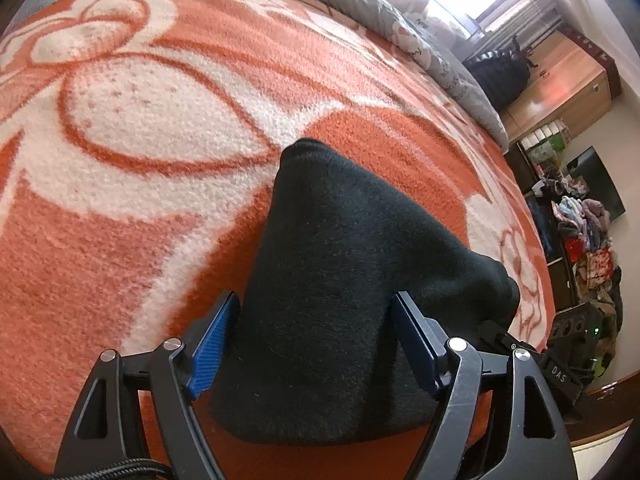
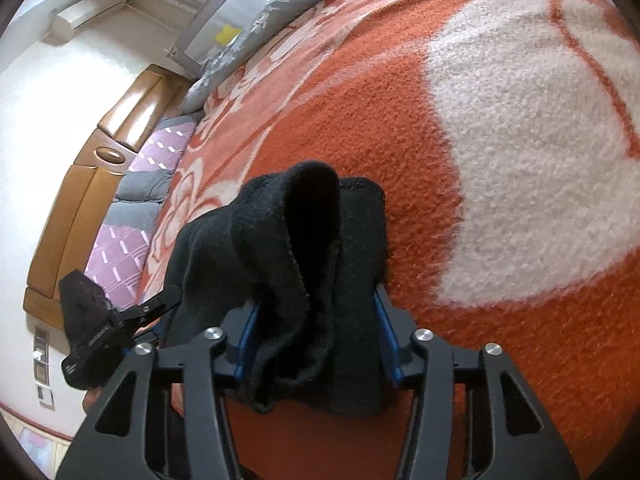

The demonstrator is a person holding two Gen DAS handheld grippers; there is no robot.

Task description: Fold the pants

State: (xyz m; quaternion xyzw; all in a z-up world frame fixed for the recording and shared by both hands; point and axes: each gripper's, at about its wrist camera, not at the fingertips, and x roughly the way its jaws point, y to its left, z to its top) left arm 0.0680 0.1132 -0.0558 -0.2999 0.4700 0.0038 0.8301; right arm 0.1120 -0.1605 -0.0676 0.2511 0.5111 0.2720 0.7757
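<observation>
The pants are black knit fabric, bunched and folded, lying on an orange and white flower-patterned blanket that covers a bed.

Left claw: the two fingers stand wide apart, one on each side of a thick fold of the pants. The blue pad on the left finger lies against the edge of the fabric; the right finger sits at the other edge. Whether the pads press on the fabric or only flank it cannot be told from this view. The fold rises away from the claw to a rounded tip on the blanket.

Right claw: the fingers are partly closed, with a rolled, doubled section of the pants between them. The fabric fills the gap and hides most of both blue pads. A firm pinch cannot be confirmed. The fabric hangs over the base of the claw and stands up in a hump in front of it.

In the right wrist view, the left claw shows at the lower left, beside the same garment.

Surroundings: a grey printed pillow lies along the far edge of the blanket. A wooden headboard and a purple quilted cover border the bed.
</observation>
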